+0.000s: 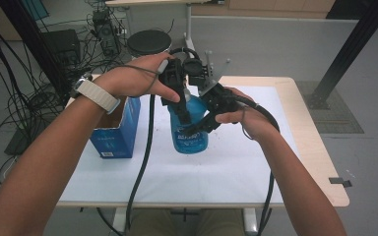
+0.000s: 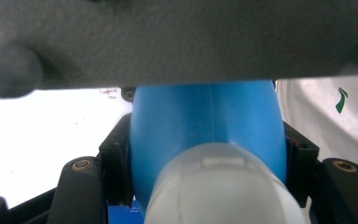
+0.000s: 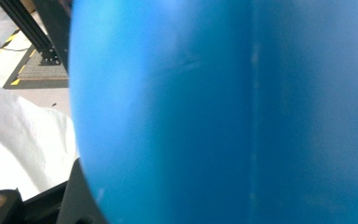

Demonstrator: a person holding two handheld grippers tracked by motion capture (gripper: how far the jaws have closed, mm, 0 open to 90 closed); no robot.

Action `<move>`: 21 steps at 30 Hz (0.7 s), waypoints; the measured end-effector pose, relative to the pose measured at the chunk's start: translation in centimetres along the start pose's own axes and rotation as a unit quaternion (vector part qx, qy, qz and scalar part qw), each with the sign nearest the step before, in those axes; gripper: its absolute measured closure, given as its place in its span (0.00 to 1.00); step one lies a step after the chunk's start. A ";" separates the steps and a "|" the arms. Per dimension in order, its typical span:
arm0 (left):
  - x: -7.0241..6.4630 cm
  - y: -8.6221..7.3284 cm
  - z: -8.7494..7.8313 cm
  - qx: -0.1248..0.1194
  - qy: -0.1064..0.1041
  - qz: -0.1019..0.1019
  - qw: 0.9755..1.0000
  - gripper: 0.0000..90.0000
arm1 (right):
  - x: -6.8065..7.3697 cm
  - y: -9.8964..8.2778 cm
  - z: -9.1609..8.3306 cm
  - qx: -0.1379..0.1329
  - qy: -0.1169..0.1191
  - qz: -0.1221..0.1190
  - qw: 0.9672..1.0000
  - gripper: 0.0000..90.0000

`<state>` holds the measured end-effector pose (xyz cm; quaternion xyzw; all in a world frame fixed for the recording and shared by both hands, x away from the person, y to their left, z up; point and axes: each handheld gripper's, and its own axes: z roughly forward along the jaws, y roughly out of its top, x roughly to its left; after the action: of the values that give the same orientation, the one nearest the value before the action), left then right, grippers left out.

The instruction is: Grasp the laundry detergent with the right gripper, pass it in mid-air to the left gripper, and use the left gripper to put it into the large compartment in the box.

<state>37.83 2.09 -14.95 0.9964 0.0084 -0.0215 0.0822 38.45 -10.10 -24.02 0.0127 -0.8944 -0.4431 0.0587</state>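
White-covered table [image 1: 236, 167] fills the lower middle; at frame centre a blue bottle [image 1: 191, 132] is stood on it. Its body is clamped by the right gripper [image 1: 207, 120], its neck by the left gripper [image 1: 181, 101]. Judged step: cap work; a steady twist is called for. Blue box [image 1: 114, 133] is seen at left.
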 end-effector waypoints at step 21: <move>0.1 -0.1 0.0 -0.003 -0.001 0.000 1.000 0.42 | -0.1 0.0 0.0 0.002 -0.001 0.001 1.000 0.47</move>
<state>37.97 2.13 -14.99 0.9961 0.0086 -0.0223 0.0850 38.54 -10.14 -24.03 0.0112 -0.8953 -0.4415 0.0580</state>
